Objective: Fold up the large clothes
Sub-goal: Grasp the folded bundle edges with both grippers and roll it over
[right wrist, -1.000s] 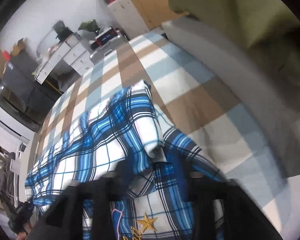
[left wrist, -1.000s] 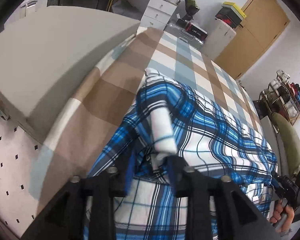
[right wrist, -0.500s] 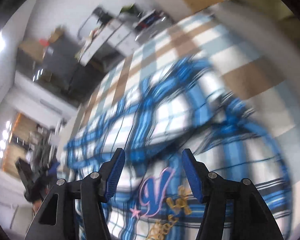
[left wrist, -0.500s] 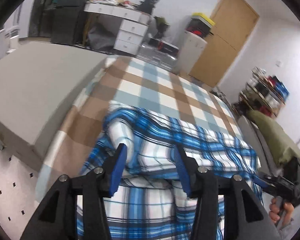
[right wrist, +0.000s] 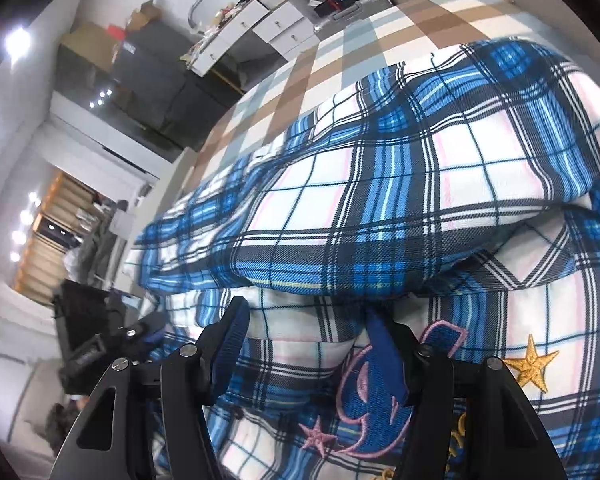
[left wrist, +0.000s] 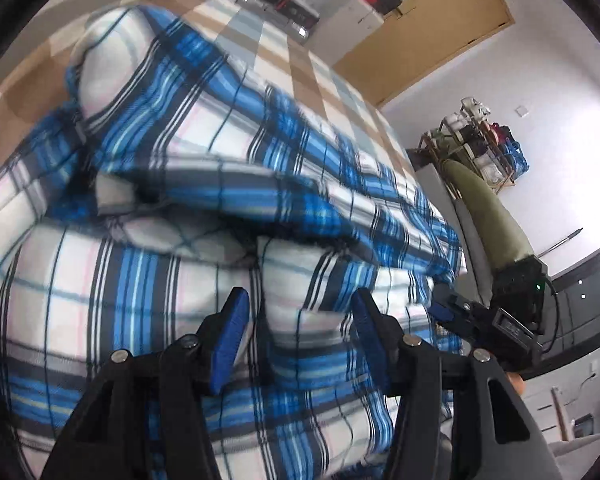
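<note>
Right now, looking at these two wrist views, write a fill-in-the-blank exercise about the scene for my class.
1. The plaid shirt is blue and ____.
2. The shirt lies on a checked ____ of brown, grey-blue and white.
3. Beside the right claw, a gold ____ is embroidered on the shirt.
4. The left claw has a fold of ____ between its fingers.

Missing words: white; bedspread; star; shirt

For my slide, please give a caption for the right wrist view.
Open right gripper over a folded blue plaid shirt on a checked bed cover.
</note>
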The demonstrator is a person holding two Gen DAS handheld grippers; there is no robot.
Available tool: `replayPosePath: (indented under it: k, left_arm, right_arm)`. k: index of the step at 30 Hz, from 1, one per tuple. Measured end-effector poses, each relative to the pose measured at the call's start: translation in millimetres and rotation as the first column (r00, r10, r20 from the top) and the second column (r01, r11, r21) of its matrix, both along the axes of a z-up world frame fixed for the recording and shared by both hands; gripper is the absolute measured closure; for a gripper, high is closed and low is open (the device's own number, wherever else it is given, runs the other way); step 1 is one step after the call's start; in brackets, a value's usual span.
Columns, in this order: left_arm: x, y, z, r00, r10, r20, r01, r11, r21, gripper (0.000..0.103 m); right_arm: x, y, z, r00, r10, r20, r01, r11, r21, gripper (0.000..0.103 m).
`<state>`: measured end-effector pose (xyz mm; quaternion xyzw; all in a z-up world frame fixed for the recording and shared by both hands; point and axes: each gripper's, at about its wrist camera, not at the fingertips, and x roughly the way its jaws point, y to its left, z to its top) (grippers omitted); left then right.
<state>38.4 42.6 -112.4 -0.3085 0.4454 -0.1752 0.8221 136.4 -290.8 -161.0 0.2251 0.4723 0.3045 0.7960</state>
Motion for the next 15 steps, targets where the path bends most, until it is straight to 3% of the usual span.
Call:
replayPosePath:
  k: [1,3,5,7,12,15]
  left_arm:
    - [2,-1,0,1.000,0.005,0.005,-0.005,1.000,-0.001,0.072]
    - [7,-7,-1,1.000,0.001,0.003,-0.001,1.000,0.009,0.080]
    - [7,-9,3,1.000,0.002,0.013,-0.002,0.999,0.038,0.090]
    - [5,-9,7,1.000,0.004,0.021,-0.005,0.999,0.043,0.094]
    - [-2,-8,18,1.000,-0.010,0.005,0.010,1.000,0.021,0.095]
    - [1,-13,5,0.998,-0.029,-0.051,0.032,0.998,0.053,0.091]
  right_arm:
    - [-1,-2,0,1.000,0.007,-0.005,-0.007,1.000,0.028,0.044]
    - [-2,1,1,1.000,0.020,-0.012,-0.019,0.998,0.059,0.048]
    - [-2,2,2,1.000,0.020,-0.002,-0.019,0.999,0.046,0.065]
    - [-4,3,6,0.999,0.029,0.018,-0.030,0.999,0.040,0.091]
    - [-15,-2,24,0.997,0.050,0.059,-0.057,0.990,0.128,0.094]
    - [-16,-3,13,0.999,0.044,0.011,-0.044,0.999,0.023,0.093]
